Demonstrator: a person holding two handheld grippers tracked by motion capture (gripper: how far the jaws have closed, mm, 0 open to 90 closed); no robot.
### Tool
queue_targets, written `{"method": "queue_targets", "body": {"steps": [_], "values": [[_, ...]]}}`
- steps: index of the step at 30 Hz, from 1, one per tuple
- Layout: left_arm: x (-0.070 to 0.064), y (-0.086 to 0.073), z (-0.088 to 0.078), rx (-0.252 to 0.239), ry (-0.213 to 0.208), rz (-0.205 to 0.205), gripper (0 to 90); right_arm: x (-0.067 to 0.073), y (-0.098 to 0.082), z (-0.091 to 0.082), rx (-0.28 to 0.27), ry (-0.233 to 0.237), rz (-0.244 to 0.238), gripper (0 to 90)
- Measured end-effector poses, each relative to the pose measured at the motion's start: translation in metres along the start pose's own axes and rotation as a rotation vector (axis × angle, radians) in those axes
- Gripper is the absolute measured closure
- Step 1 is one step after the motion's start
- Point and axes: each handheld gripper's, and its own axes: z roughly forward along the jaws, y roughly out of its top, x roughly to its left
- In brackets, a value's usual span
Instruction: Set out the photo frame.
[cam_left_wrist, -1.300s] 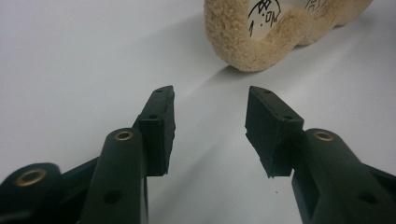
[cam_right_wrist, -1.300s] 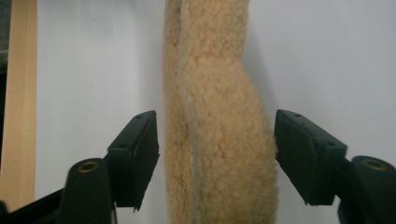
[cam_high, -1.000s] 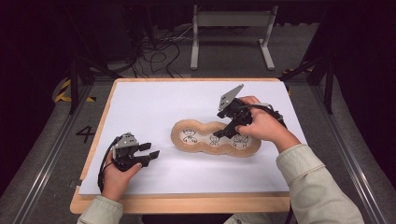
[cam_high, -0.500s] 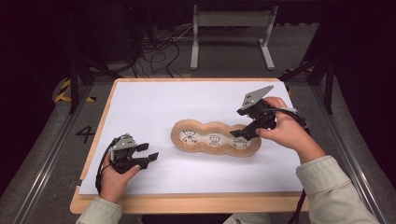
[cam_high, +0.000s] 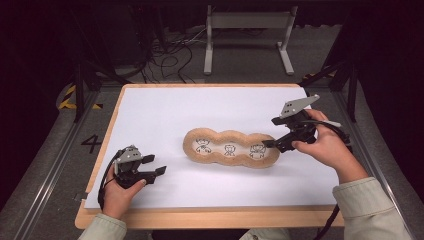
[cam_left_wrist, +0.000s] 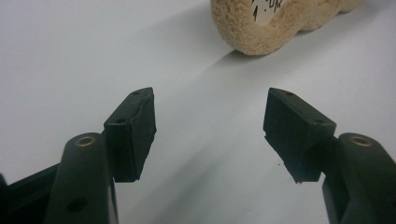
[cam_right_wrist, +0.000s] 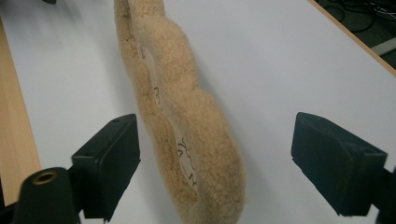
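While left gripper (cam_high: 150, 167) idles agape lower left, right gripper (cam_high: 272, 141) has retreated rightward off tan fleecy three-lobed cushion (cam_high: 230, 148), jaws spread, empty; release likely complete

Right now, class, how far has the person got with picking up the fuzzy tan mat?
Done: the right tongs are open at the fleecy tan mat's right end, its edge between the jaws. In hand: closing on that end. Left: gripping and lifting; the mat lies flat on the white table. The left tongs sit open, apart from it.
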Motion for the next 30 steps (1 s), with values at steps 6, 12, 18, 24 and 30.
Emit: {"method": "queue_targets", "body": {"steps": [6,12,18,24,30], "values": [[0.000,-0.001,-0.002,-0.005,0.016,0.012,35.1,0.002,-0.017,-0.011,-0.038,-0.049,0.049,19.7],[0.000,-0.001,-0.004,-0.023,0.007,-0.008,35.2,0.005,-0.043,-0.021,-0.071,-0.096,0.103,18.7],[0.000,-0.001,-0.004,-0.018,0.011,-0.007,35.2,0.007,-0.067,-0.018,-0.084,-0.111,0.135,17.1],[0.001,-0.001,-0.003,-0.016,0.015,-0.009,35.2,0.011,-0.096,-0.011,-0.110,-0.143,0.162,16.9],[0.001,-0.002,-0.003,-0.014,0.012,-0.013,35.2,0.014,-0.112,-0.004,-0.138,-0.136,0.184,16.5]]}}
